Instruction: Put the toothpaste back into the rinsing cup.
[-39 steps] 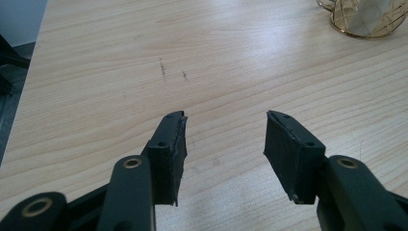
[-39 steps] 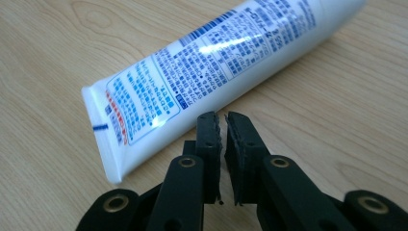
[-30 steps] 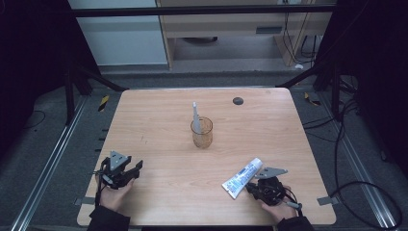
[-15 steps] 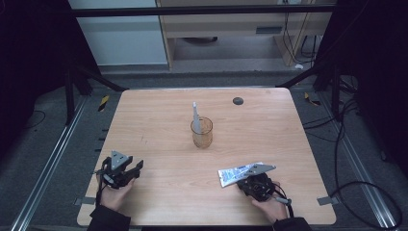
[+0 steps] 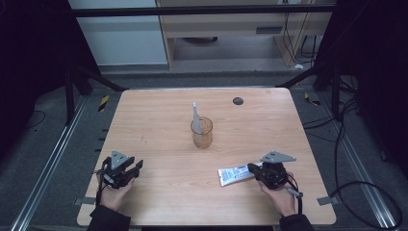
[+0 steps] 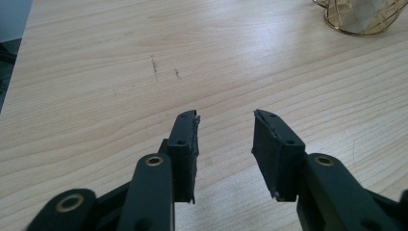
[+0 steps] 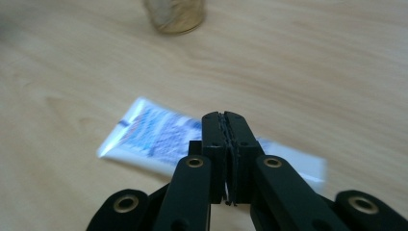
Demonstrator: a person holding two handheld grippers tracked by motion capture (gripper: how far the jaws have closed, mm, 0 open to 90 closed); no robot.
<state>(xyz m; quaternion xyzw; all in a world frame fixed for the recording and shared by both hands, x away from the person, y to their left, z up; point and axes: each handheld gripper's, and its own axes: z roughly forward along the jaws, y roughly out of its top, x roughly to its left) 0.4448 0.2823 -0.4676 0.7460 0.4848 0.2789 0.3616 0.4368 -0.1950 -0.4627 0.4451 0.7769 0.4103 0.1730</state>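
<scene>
At about five o'clock on the table (image 5: 159,103), the right gripper (image 5: 257,172) points toward nine o'clock, the hand behind it coming in from the bottom edge. In its own view the jaws are pressed together above the toothpaste tube (image 7: 159,137), which lies flat beneath and behind them; the tube's right end is blurred, so whether its edge is pinched cannot be told. At seven o'clock the left gripper (image 5: 133,168) rests low, aimed toward two o'clock; its jaws have just been closing, a gap remains and bare wood shows between them. The amber glass (image 5: 201,133) stands at the centre with a white stick upright inside, cut off in both gripper views.
</scene>
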